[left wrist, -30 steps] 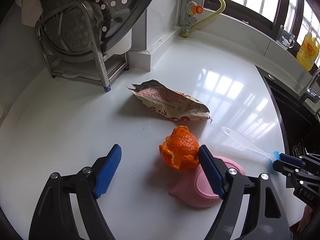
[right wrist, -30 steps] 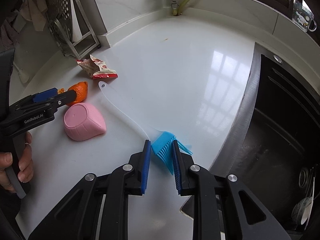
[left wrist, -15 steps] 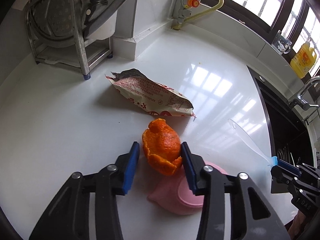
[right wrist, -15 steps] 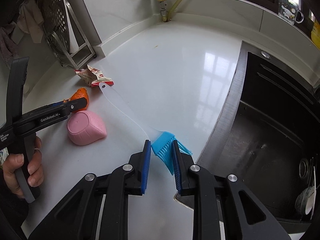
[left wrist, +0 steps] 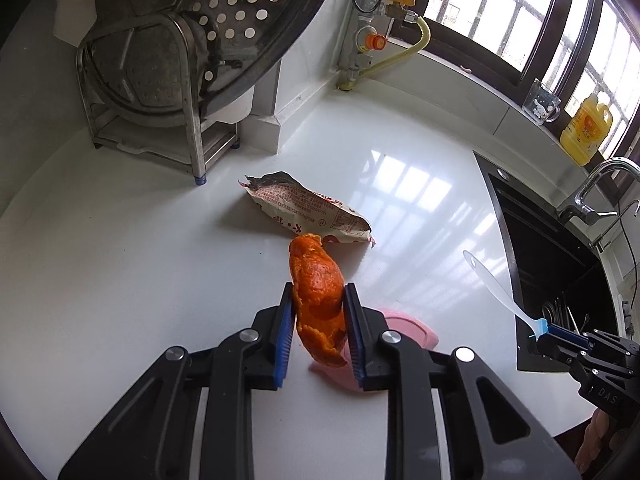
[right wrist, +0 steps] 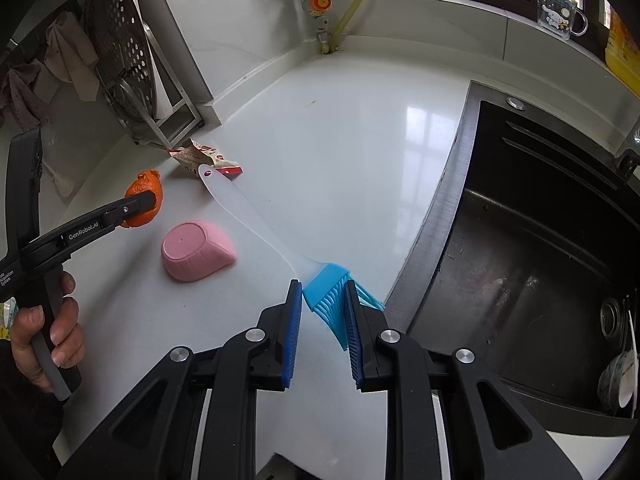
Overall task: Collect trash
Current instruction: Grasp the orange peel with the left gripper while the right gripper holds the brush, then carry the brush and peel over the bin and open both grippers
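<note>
L gripper: jaws clamped on crumpled orange citrus peel, prob. for disposal. R gripper: jaws clamped on blue silicone brush w/ clear handle, bristle end, prob. for sweeping.

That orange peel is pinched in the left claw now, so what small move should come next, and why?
Probably carry the orange peel over the pink dustpan and let go. The left gripper is shut on the peel, and the dustpan lies on the counter right beside it. The right gripper holds the blue brush, likely to sweep up the rest.

Glossy white counter, perforated metal rack
</note>
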